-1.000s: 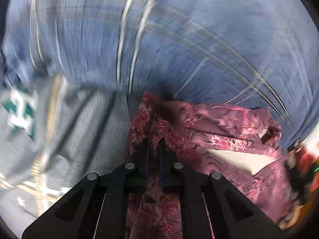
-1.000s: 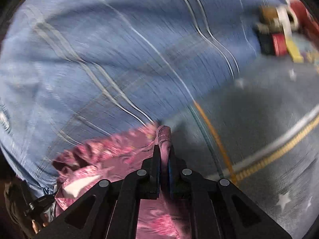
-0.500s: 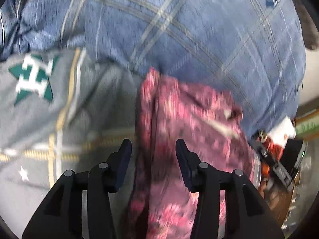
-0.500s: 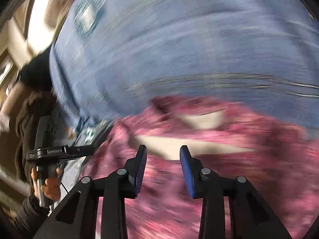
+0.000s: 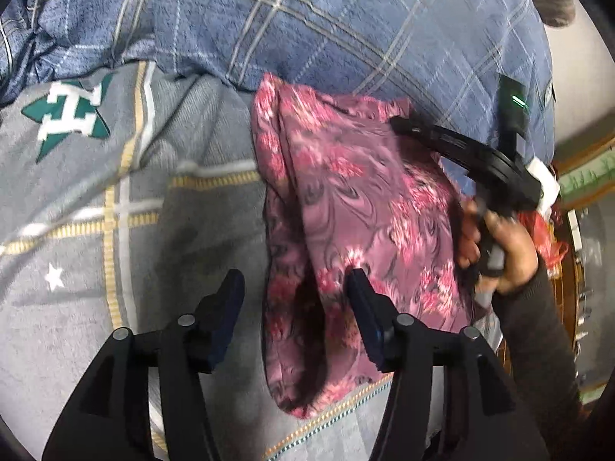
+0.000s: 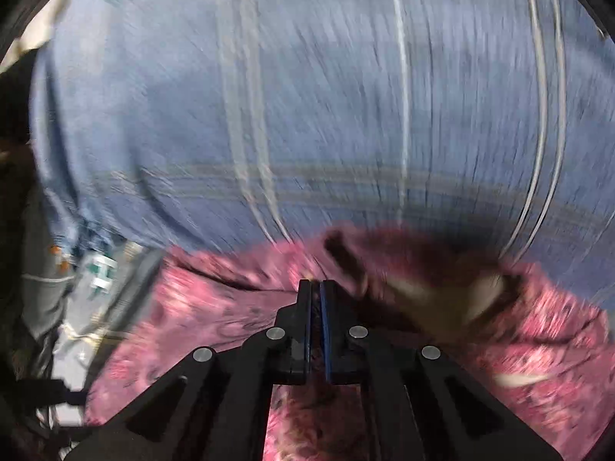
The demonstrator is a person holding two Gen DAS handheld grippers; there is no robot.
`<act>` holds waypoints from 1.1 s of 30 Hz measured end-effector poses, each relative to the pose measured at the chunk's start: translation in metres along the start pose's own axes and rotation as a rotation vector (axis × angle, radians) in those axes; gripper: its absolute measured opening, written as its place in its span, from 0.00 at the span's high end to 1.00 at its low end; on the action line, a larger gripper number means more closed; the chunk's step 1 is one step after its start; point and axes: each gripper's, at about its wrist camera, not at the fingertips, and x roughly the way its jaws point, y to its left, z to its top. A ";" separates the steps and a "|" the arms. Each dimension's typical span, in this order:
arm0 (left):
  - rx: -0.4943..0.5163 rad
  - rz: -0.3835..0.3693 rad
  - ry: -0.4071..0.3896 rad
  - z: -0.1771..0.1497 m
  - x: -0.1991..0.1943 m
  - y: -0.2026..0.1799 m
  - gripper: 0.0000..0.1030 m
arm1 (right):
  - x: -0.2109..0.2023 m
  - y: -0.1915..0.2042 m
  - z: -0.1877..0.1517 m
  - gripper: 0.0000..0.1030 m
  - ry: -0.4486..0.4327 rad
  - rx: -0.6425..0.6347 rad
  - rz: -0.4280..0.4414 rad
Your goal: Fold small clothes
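Observation:
A pink floral garment [image 5: 357, 207] lies folded lengthwise on the grey bedspread, its far end against a blue plaid quilt. My left gripper [image 5: 294, 288] is open and empty, its jaws astride the garment's left edge. In the left wrist view my right gripper [image 5: 407, 126] reaches over the garment's far right corner. In the blurred right wrist view the garment [image 6: 215, 307] fills the lower half, and my right gripper [image 6: 316, 288] has its jaws together above it; fabric between them cannot be made out.
The blue plaid quilt [image 5: 307, 19] bulges along the far side. The grey bedspread [image 5: 96, 211] with yellow stripes and a green star logo spreads to the left. Furniture and a red bag [image 5: 546, 230] stand beyond the bed's right edge.
Both grippers let go of the garment half a second ago. My left gripper opened wider and stays over it. My right gripper has shut again and swung across the garment.

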 end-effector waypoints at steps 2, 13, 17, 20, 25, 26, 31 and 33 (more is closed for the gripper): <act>0.005 0.009 0.031 -0.004 0.004 -0.001 0.46 | 0.002 -0.007 -0.008 0.91 0.016 0.039 0.002; -0.064 0.022 0.013 0.036 0.024 -0.018 0.43 | -0.134 -0.206 -0.059 0.54 -0.182 0.432 -0.264; -0.137 0.034 0.041 0.053 0.047 -0.015 0.43 | -0.123 -0.266 -0.084 0.54 -0.050 0.539 -0.222; -0.148 0.054 0.003 0.056 0.045 -0.020 0.43 | -0.117 -0.272 -0.093 0.68 -0.064 0.542 -0.121; -0.062 0.136 -0.062 0.052 0.034 -0.033 0.89 | -0.138 -0.245 -0.086 0.98 -0.217 0.411 -0.127; -0.047 0.143 -0.089 0.051 0.027 -0.035 0.91 | -0.149 -0.241 -0.083 0.98 -0.260 0.391 -0.116; -0.055 0.146 -0.205 0.060 0.006 -0.033 0.95 | -0.187 -0.256 -0.061 0.98 -0.413 0.441 -0.032; -0.092 0.157 -0.238 0.067 0.006 -0.025 0.96 | -0.184 -0.265 -0.055 0.98 -0.426 0.476 -0.038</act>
